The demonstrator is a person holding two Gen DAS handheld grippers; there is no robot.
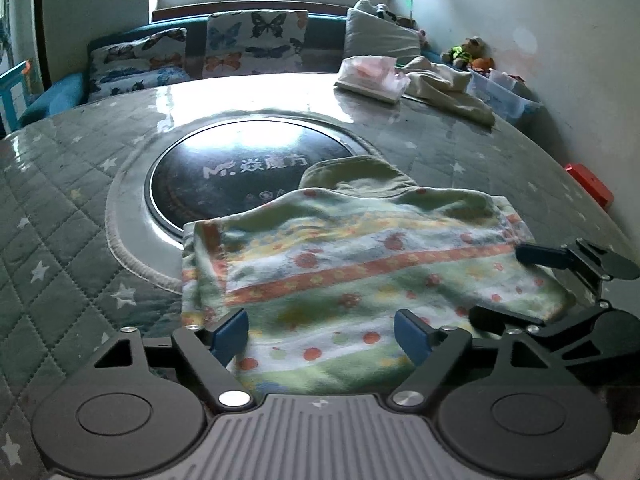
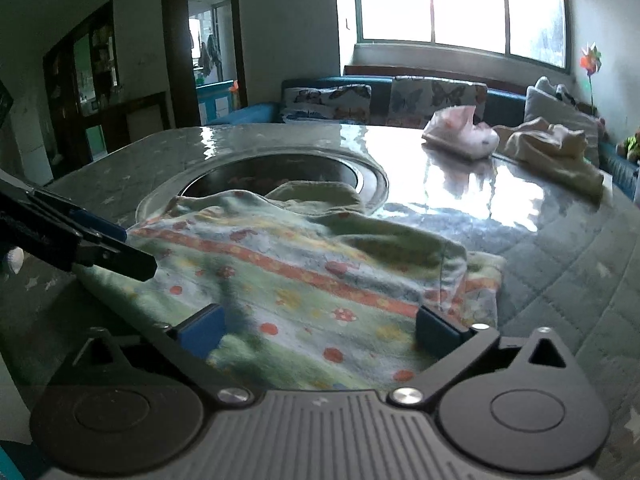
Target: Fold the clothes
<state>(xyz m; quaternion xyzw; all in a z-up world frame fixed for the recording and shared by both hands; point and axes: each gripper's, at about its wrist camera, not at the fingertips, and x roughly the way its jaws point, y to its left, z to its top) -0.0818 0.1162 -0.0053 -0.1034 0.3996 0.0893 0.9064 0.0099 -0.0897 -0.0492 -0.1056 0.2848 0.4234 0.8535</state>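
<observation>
the left hand-held gripper [image 1: 322, 334] has its blue pads spread wide, with the near edge of the flowered cloth [image 1: 360, 264] lying between and under them, nothing pinched; the right hand-held gripper [image 2: 320, 330] is spread the same way over the same near edge, so the two seem lined up side by side to take that hem at two places and carry it forward for a fold. the cloth lies straight ahead of both, partly flattened, its far end bunched with a plain green piece [image 1: 352, 174] poking out beyond it, which suggests it needs smoothing or is partly folded already. it rests on a quilted, star-printed surface [image 1: 60, 208] under a glossy cover, its far edge overlapping a round dark cooktop [image 1: 224, 168] set into the middle. further ahead to the right sit a pink item [image 2: 464, 132] and a cream garment [image 2: 556, 148]. beyond are butterfly cushions [image 1: 256, 44] on a blue sofa below a bright window [image 2: 460, 4].
</observation>
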